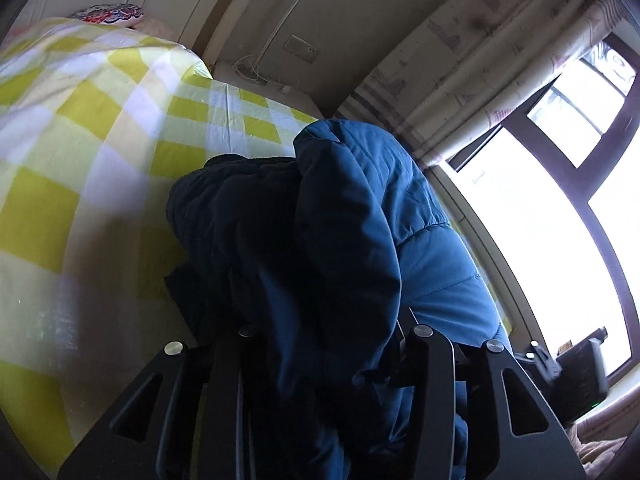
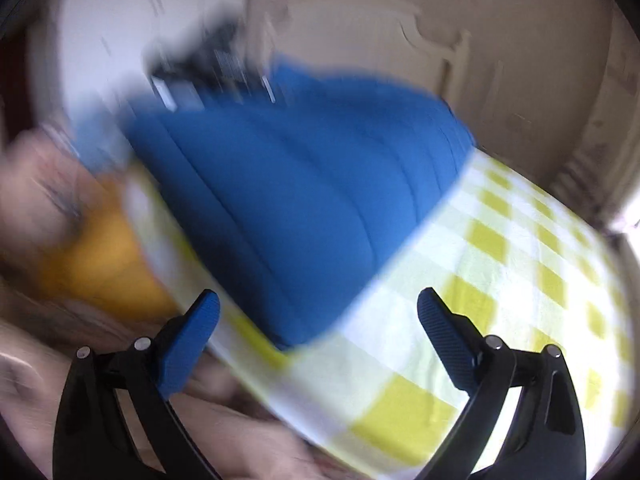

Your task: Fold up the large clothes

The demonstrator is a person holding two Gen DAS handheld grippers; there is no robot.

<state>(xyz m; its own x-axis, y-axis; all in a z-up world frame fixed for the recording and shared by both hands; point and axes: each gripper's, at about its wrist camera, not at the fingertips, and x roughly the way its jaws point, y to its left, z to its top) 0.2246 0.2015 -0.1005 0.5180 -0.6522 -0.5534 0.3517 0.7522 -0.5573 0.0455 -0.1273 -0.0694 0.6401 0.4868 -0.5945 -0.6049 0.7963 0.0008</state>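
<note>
The left claw (image 1: 324, 344) is clamping a bunched fold of the puffy blue jacket (image 1: 360, 208), which looks soft, bulky and slippery, best gripped at hems, while the right claw (image 2: 318, 312) is hovering released.

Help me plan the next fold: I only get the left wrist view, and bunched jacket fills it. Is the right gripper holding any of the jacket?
Observer: No. The right gripper is open with nothing between its pads, and it hangs over the near edge of the blue jacket.
Operator: How does the jacket lie from that side?
Observer: In the right wrist view most of it looks spread fairly flat on the checked sheet, though that picture is blurred.
</note>
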